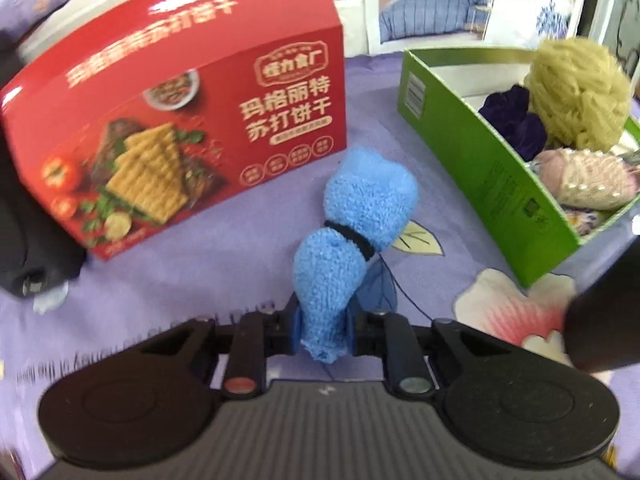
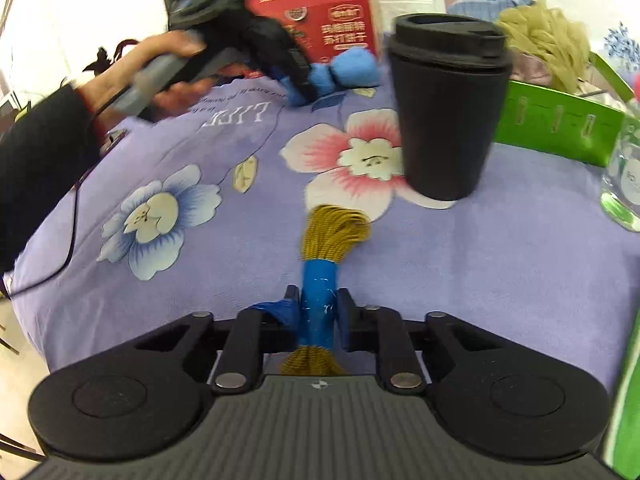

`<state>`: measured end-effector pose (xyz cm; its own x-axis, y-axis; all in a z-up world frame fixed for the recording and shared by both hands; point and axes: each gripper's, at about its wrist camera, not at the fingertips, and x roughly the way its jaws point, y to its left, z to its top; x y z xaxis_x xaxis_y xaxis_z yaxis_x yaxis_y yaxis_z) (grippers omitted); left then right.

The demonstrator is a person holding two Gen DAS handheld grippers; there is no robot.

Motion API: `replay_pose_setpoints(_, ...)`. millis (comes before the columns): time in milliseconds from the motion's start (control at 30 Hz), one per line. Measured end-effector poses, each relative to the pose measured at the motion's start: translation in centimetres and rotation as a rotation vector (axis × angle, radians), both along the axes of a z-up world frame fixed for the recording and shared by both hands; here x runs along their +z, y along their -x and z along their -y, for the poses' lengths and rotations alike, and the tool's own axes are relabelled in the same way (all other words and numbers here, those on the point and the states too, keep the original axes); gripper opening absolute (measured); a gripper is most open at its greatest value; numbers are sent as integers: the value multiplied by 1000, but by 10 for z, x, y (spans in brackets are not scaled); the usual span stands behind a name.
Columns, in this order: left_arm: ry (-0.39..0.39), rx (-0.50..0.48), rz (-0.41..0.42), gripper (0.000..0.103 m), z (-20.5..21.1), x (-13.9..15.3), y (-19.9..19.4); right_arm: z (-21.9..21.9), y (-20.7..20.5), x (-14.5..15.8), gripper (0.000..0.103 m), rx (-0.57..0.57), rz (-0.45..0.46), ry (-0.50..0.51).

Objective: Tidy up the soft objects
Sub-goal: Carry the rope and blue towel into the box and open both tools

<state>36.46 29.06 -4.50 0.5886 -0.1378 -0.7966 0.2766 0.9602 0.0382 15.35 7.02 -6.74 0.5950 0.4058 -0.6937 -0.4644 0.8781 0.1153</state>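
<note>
My left gripper (image 1: 323, 330) is shut on a fluffy blue sock bundle (image 1: 352, 232) tied with a black band, held above the purple floral cloth. It also shows in the right wrist view (image 2: 340, 74) at the far side. My right gripper (image 2: 318, 312) is shut on a skein of gold thread (image 2: 334, 232) with a blue paper wrap, near the table's front. The green box (image 1: 472, 152) at the right holds a yellow-green mesh pouf (image 1: 576, 92), a dark purple scrunchie (image 1: 512, 116) and a pink beaded item (image 1: 588, 178).
A red cracker box (image 1: 172, 128) stands at the left behind the sock. A black lidded cup (image 2: 444, 108) stands on the cloth ahead of my right gripper. A glass (image 2: 624, 176) sits at the right edge by the green box (image 2: 556, 128).
</note>
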Motion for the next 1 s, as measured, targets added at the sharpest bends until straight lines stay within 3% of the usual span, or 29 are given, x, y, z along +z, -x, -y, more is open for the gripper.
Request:
replay_pose_setpoints(333,164,75,21,16,-27,50,76,78,15,46,0,-95,-5,-268)
replay_pose_setpoints(533,226,81,56,16,-15,94,87,129,9,93,0,-108,58,-423)
replay_pose_setpoints(633,209,72,99,16,7,117,81,147,-10,129,0,-101,175,-382)
replay_pose_setpoints(767,199,59,125,16,48,134,53,165,-73,167,0,-130,269,-272)
replay_pose_setpoints(933,166,75,102,16,98,127,0,174,-168,168,0,-169,214,-154)
replay_pose_setpoints(1000,145,100,67,19,113,115,-24,178,-202,155,7,-180,146,-153)
